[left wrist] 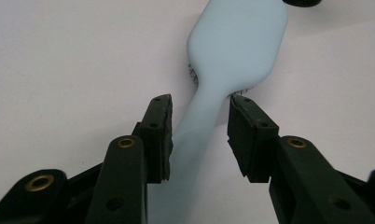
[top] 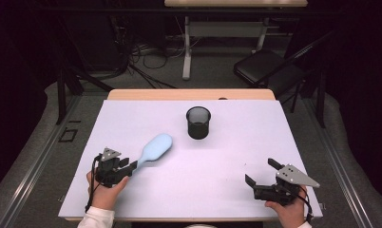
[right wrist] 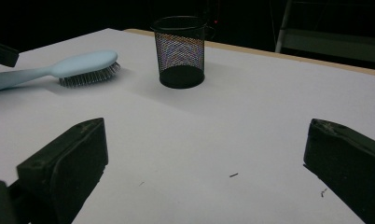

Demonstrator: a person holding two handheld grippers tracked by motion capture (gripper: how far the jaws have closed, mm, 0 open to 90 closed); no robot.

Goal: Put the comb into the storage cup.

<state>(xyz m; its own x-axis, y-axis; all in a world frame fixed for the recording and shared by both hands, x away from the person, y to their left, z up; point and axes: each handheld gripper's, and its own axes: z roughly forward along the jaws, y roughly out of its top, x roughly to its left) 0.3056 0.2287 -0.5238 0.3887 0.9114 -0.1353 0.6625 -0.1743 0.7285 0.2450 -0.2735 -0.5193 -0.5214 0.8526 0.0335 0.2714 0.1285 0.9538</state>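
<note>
1. Two items sit on the white tabletop: a pale blue hairbrush and a black mesh pen cup. The brush lies bristles down, left of centre, its head angled toward the cup and its handle running back to the left hand-held gripper.
2. Left hand-held gripper, seen in its own view: jaws partly spread, one on each side of the brush handle. The left pad looks to be at or just against the handle; a sliver of tabletop shows between the handle and the right pad. Judged: not pinching, since the brush rests flat and nothing lifts it.
3. Right hand-held gripper: jaws spread wide, nothing between them, resting low near the front right of the tabletop, well apart from brush and cup. Its own view looks across bare tabletop toward the cup and the brush.
4. Pen cup stands upright near the middle rear of the tabletop; interior looks dark, and no contents can be made out.
5. Judgement on progress: early or between steps. Brush is on the tabletop, not in the cup and not held.
6. Left to do, if the brush is meant for the cup: close on the handle, lift, carry across, and stand it handle-down inside. Cup is narrow, so the head would stick out.
</note>
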